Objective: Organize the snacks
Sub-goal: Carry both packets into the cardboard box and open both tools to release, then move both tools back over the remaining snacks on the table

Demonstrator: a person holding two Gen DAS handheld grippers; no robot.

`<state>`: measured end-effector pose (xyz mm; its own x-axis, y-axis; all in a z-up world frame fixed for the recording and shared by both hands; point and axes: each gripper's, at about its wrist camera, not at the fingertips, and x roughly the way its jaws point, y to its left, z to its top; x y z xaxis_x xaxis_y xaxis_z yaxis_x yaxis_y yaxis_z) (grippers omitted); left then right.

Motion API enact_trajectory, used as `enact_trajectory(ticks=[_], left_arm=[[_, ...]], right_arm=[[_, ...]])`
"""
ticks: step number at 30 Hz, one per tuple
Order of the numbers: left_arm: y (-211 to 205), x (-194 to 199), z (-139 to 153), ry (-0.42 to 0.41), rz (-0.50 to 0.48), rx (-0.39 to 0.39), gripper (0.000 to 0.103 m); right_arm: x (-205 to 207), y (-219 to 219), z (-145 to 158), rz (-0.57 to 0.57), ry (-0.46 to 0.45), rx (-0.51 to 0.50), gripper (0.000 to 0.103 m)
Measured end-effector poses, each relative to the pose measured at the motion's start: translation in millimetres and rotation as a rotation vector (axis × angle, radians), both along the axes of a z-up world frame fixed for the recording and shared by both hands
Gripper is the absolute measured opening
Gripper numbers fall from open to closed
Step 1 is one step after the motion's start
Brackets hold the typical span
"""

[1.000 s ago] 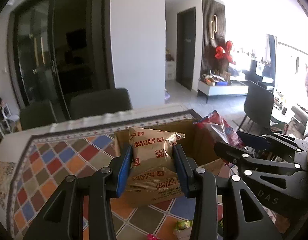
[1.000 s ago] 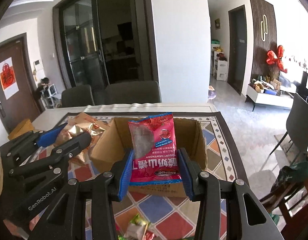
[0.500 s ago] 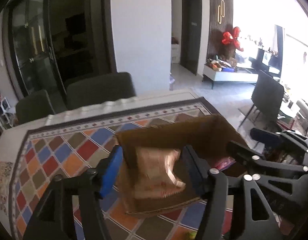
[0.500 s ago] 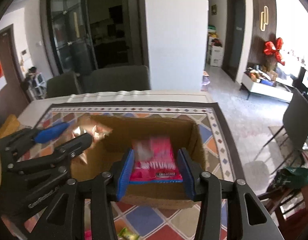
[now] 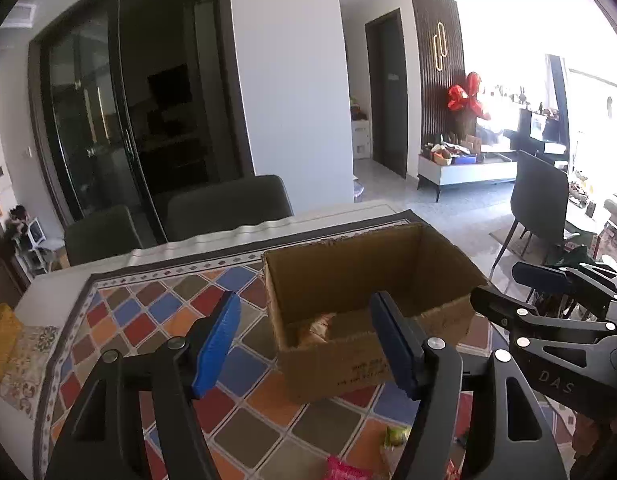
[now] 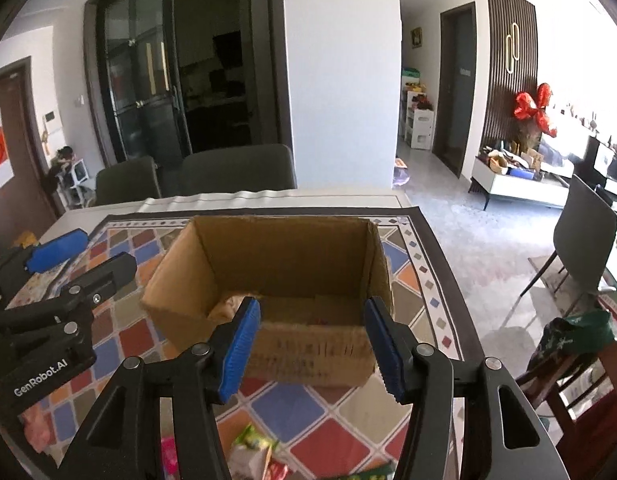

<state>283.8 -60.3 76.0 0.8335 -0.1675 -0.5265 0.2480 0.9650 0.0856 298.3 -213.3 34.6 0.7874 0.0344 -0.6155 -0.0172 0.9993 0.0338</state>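
Left wrist view: the left gripper (image 5: pixel 304 338) fills the lower half of the frame. Its blue-padded jaws are opening, with a wide gap and nothing held between them. Seen through that gap is the cardboard box (image 5: pixel 348 364), which stands open-topped at the centre of the frame on the chequered tablecloth (image 5: pixel 148 312). A tan snack packet (image 5: pixel 314 330) lies inside the box at its lower left corner; only part of it shows, and its print cannot be read. The right gripper (image 5: pixel 504 292) enters from the right edge of the frame, beside the box's right wall. Loose snack wrappers (image 5: pixel 394 436) lie on the cloth at the bottom of the frame, in front of the box.

Right wrist view: the right gripper (image 6: pixel 312 344) occupies the lower centre of the frame. Its jaws stand apart and empty, and the box's near wall (image 6: pixel 316 352) shows between them. The box sits at centre frame; a pale packet (image 6: pixel 228 306) is partly visible on its floor at left, probably the tan one. The left gripper (image 6: pixel 84 252) reaches in from the left edge of the frame, just outside the box's left wall. More wrappers (image 6: pixel 252 452) lie on the cloth at the bottom edge. Dark chairs (image 6: pixel 232 168) stand behind the table in the upper middle.
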Motion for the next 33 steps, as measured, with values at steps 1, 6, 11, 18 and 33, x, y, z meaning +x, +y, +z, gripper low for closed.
enact_trajectory(ticks=[1, 6, 11, 18, 33], left_arm=[[2, -8, 1, -0.004, -0.002, -0.007, 0.067], [9, -43, 4, -0.011, -0.02, -0.046, 0.069], [15, -70, -5, 0.004, -0.028, -0.061, 0.069], [20, -107, -23, 0.023, -0.022, -0.068, 0.069], [17, -151, -76, 0.12, -0.069, -0.056, 0.069]], right_arm=[[-6, 1, 1, 0.003, -0.005, 0.0, 0.056], [-43, 4, 1, 0.025, -0.026, 0.014, 0.056], [-74, 8, -3, 0.043, -0.041, 0.013, 0.056], [-105, 16, -16, 0.072, -0.022, 0.014, 0.056], [-144, 23, -70, 0.109, 0.114, 0.052, 0.056]])
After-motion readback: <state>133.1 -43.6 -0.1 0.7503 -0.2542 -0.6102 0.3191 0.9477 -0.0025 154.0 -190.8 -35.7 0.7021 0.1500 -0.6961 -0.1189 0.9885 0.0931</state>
